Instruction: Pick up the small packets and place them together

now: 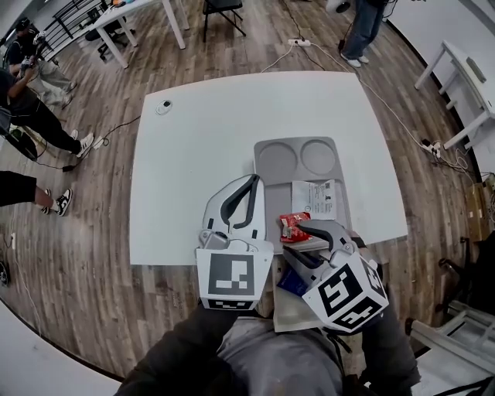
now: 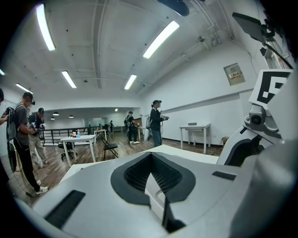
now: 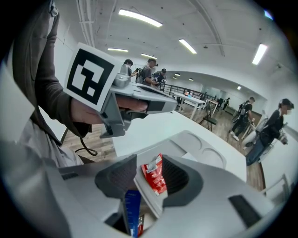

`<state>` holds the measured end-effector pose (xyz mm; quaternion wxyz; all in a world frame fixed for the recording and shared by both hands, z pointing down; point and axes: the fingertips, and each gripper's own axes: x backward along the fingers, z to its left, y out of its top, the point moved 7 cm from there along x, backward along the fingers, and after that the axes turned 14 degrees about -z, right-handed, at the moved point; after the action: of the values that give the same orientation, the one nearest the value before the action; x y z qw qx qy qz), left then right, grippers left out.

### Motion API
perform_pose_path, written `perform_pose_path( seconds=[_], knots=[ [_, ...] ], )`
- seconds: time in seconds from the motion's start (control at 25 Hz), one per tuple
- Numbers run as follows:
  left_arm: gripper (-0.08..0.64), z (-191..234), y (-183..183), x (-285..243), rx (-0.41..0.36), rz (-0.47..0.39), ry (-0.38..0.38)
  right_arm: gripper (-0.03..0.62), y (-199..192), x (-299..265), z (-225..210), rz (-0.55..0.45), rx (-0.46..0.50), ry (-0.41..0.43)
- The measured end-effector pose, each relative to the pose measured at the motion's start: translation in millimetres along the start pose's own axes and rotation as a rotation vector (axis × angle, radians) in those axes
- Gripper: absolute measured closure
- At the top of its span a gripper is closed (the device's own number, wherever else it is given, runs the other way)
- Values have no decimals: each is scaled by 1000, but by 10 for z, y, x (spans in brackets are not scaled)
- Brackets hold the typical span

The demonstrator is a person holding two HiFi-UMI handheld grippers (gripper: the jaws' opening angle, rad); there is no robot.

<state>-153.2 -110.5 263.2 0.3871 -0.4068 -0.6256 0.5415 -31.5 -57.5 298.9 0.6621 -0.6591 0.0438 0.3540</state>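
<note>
A grey tray (image 1: 329, 179) with two round recesses sits on the white table (image 1: 193, 170) near its front edge. On the tray lie a white packet (image 1: 315, 197) and, at its near left corner, a red packet (image 1: 294, 226) (image 3: 153, 174). My right gripper (image 1: 295, 241) (image 3: 149, 179) is open, its jaws either side of the red packet without pressing it. A blue packet (image 1: 292, 280) (image 3: 132, 209) hangs just below these jaws, off the table's edge. My left gripper (image 1: 249, 186) (image 2: 151, 174) is open and empty beside the tray's left edge.
A small round object (image 1: 163, 107) lies at the table's far left. A beige box (image 1: 298, 313) sits under my right gripper by the person's lap. People (image 1: 31, 108), white tables (image 1: 464, 85), a chair (image 1: 223, 11) and floor cables (image 1: 402, 124) surround the table.
</note>
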Motion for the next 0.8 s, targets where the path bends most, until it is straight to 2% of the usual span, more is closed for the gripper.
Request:
perform_pose_path(
  seconds=[0.6, 0.8],
  knots=[
    [560, -301, -28, 205, 0, 2, -21, 422, -211, 245, 353, 2, -23, 20],
    [560, -369, -89, 241, 2, 3, -29, 422, -405, 230, 503, 47, -30, 59]
  ],
)
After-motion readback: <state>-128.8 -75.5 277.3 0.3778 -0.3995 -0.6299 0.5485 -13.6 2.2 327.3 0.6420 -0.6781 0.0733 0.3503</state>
